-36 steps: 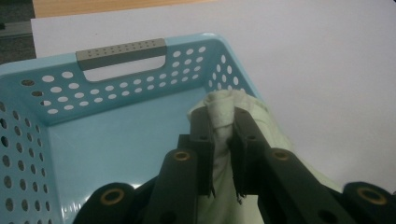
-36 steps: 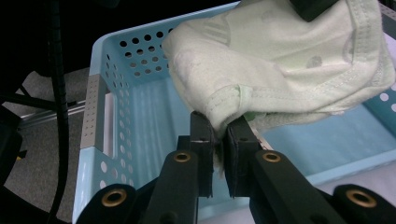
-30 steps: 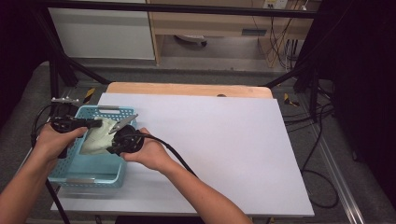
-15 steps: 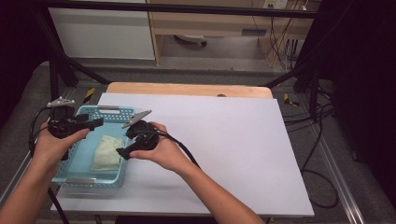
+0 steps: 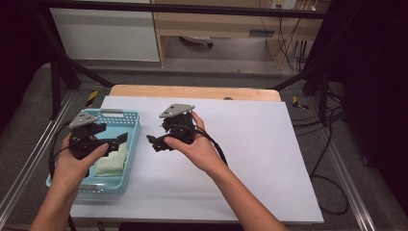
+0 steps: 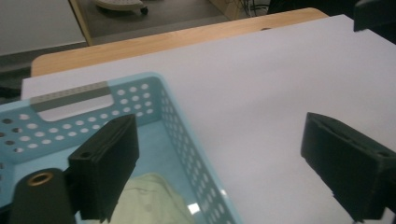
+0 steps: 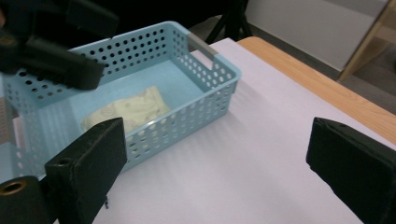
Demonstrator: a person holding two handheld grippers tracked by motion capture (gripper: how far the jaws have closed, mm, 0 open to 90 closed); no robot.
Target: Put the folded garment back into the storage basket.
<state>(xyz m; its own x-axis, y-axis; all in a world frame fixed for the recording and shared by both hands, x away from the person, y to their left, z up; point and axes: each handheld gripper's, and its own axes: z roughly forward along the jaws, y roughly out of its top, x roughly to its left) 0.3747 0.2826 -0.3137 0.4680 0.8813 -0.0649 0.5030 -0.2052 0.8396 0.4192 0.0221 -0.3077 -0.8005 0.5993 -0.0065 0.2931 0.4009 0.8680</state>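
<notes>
A light blue perforated basket (image 5: 133, 126) stands at the table's left, and a pale yellow-green folded cloth (image 5: 111, 161) lies loose inside it. My left gripper (image 5: 115, 137) hovers over the basket, its jaws having just been opening, with nothing between them. In the left gripper view its wide-apart jaws frame the basket's corner (image 6: 140, 81) and the cloth (image 6: 149, 200). My right gripper (image 5: 155, 137) is over the white table just right of the basket, its jaws also just opened and empty. The right gripper view looks across at the basket (image 7: 219, 70), the cloth (image 7: 128, 109) and the left gripper (image 7: 56, 60).
A white sheet (image 5: 250, 144) covers the table, with a wooden strip (image 5: 192, 91) along the far edge. Cables (image 5: 332, 173) trail off the right side. White cabinets and a shelf stand beyond the table.
Both grippers were down in the basket, shut at the cloth. They have let go and lifted off; the right one moved right over the table, and the cloth stays in the basket.
</notes>
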